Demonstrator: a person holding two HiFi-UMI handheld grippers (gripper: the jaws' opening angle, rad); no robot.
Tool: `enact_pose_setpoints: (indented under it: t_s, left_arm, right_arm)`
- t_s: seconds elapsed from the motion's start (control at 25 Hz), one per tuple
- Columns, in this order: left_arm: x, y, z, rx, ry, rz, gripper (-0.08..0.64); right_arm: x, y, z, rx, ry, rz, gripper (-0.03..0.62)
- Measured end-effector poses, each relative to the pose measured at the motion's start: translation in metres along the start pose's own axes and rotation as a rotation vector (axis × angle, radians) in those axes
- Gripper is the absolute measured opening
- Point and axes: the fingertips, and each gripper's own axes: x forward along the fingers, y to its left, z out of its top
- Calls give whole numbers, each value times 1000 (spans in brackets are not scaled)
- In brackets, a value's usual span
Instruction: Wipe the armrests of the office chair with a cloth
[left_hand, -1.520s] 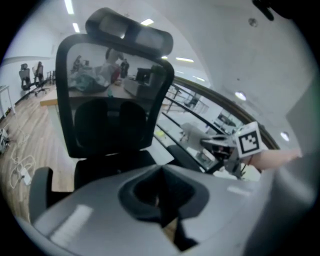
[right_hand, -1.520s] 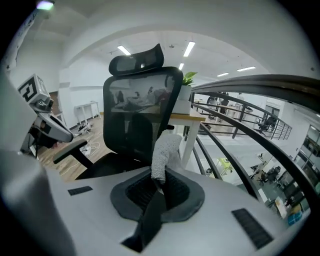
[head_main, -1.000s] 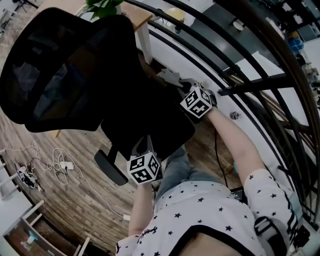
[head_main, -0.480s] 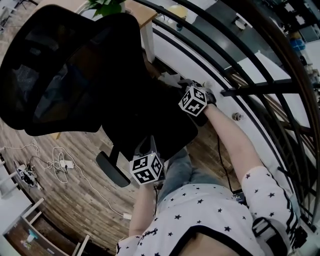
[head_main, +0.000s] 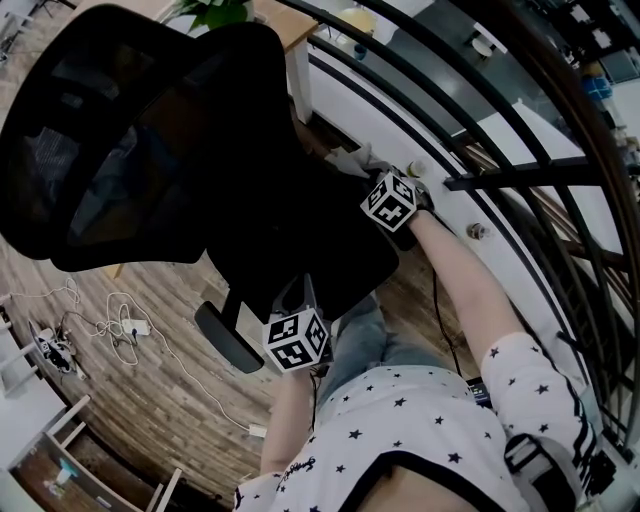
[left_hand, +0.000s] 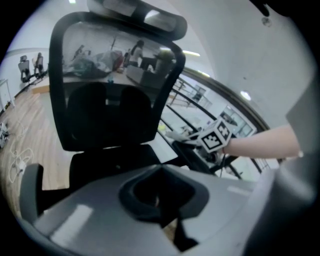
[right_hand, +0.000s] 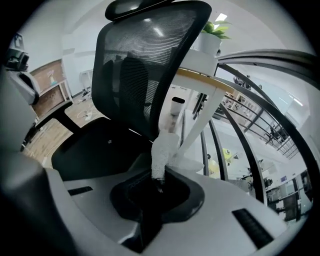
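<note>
The black office chair (head_main: 150, 130) fills the head view from above, its mesh backrest (right_hand: 140, 65) upright in the right gripper view. My right gripper (head_main: 372, 178) is at the chair's right side, shut on a white cloth (right_hand: 162, 152) that sticks out forward from the jaws. In the left gripper view the cloth (left_hand: 175, 134) lies on the right armrest (left_hand: 189, 151). My left gripper (head_main: 295, 295) hovers over the seat's front edge, beside the left armrest (head_main: 225, 340). Its jaws are together with nothing between them.
Curved black railing bars (head_main: 480, 130) run close behind the right armrest. A wooden desk with a green plant (head_main: 215, 12) stands behind the backrest. Loose cables (head_main: 120, 330) lie on the wood floor at the left. The person's legs (head_main: 360, 335) are in front of the seat.
The right gripper and its cloth have shifted slightly along the right armrest. The left gripper has drifted a little lower and to the right in the view.
</note>
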Motion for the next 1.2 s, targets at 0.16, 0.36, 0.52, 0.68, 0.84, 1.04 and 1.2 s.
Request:
enact_pose_setpoints:
  t_s: [0.16, 0.36, 0.52, 0.68, 0.84, 1.04, 1.2]
  left_arm:
    - [-1, -1, 1, -6, -5, 0, 3]
    - [-4, -4, 2, 1, -11, 0, 3]
    - [-7, -8, -2, 10, -9, -3, 3]
    - [-9, -14, -8, 17, -8, -11, 3]
    - [-14, -20, -16, 27, -9, -19, 3]
    - [-21, -23, -26, 25, -15, -20, 3]
    - [-28, -22, -34, 24, -17, -17, 3]
  right_arm:
    - [1, 0, 0, -13, 23, -5, 28]
    - [-1, 1, 0, -11, 28, 6, 28]
    - [-4, 4, -4, -12, 24, 5, 28]
    - [-9, 10, -10, -14, 19, 4, 28]
    - [-16, 19, -21, -14, 15, 3, 28]
    - [-24, 27, -35, -15, 23, -1, 28]
    - [-29, 34, -43, -30, 36, -3, 28]
